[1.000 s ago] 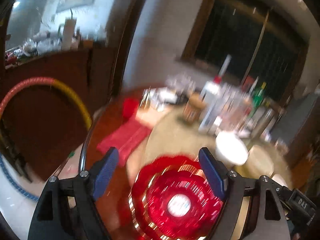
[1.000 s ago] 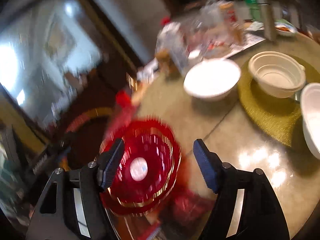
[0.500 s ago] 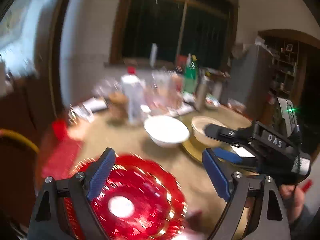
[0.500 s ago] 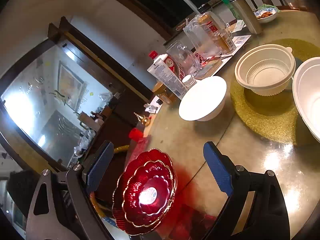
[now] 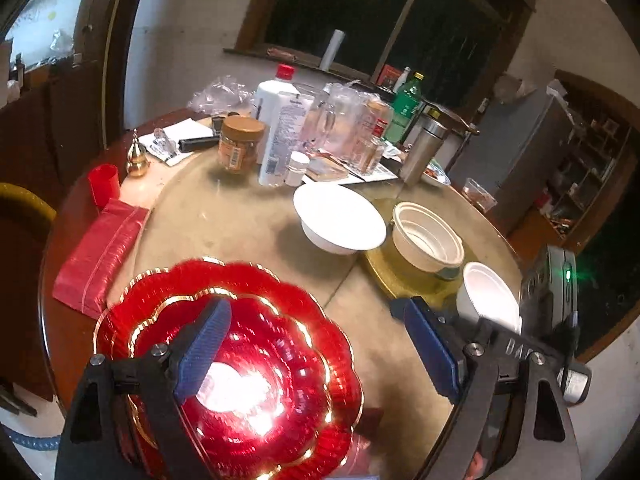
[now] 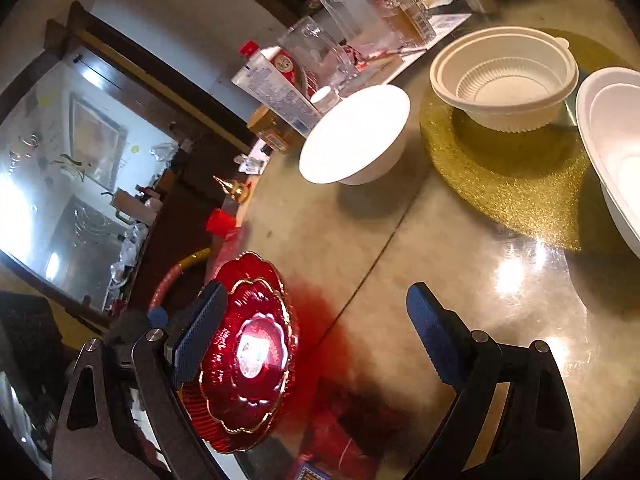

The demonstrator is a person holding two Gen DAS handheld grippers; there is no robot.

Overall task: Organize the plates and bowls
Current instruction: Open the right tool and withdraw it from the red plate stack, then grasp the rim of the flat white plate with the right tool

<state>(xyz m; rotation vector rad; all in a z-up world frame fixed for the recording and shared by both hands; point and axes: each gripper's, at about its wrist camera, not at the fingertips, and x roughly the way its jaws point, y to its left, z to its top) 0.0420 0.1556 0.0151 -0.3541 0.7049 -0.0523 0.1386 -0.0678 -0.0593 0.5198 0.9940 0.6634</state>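
Only left view shows green bottle (image 5: 405,110), prob. soda.

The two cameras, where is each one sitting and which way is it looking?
Left wrist: rides the left gripper, facing down-forward over the stacked red plates toward three white bowls and bottles by the window; own open blue fingers, plus the right gripper, show.
Right wrist: rides the right gripper, tilted, facing the table and a mirrored cabinet; own open fingers show.
Shared: red plates, smooth white bowl, ribbed bowl on a gold mat.
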